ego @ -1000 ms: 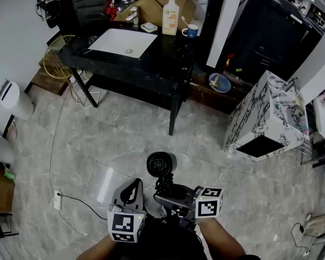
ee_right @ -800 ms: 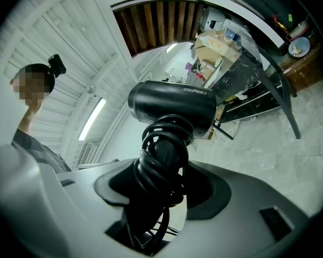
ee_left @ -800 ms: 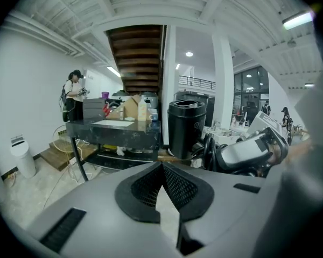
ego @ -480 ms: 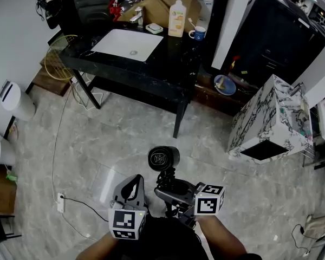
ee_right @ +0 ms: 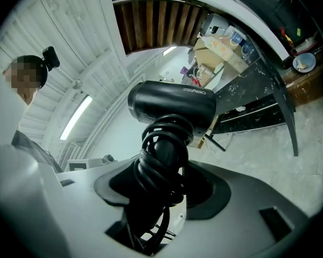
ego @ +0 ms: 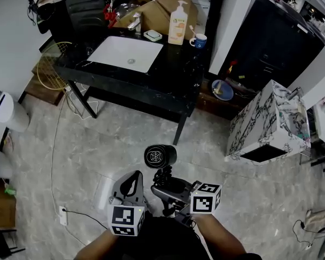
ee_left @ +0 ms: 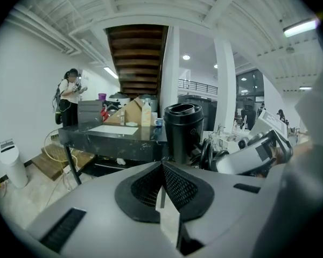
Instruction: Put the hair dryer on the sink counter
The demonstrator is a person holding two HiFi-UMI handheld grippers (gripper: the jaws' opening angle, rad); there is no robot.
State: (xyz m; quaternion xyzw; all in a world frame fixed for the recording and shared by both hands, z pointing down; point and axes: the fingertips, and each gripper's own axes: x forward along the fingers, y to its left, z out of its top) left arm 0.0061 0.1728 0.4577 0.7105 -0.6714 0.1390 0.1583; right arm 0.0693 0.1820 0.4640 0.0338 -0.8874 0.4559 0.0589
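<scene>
A black hair dryer [ego: 160, 157] hangs over the floor in front of me, its barrel end facing up in the head view. My right gripper [ego: 166, 185] is shut on its handle, which has the cord coiled round it [ee_right: 162, 160]; the barrel [ee_right: 172, 109] lies across above the jaws. My left gripper [ego: 134, 182] is just left of it, jaws shut together with nothing between them [ee_left: 162, 166]; from there the dryer's barrel [ee_left: 184, 130] stands close ahead on the right. The black sink counter [ego: 168, 72] with its white basin [ego: 127, 53] stands further ahead.
On the counter stand a soap bottle [ego: 179, 15], a mug [ego: 199, 40], a tap [ego: 134, 20] and a cardboard box [ego: 162, 1]. A marble-patterned cabinet [ego: 265, 121] is at the right, a white bin [ego: 2, 110] at the left. A cable [ego: 57, 145] runs across the floor. A person [ee_left: 70, 98] stands beyond the counter.
The counter has shifted right and lower in the head view as I come nearer. Both grippers and the held dryer keep the same place before me.
</scene>
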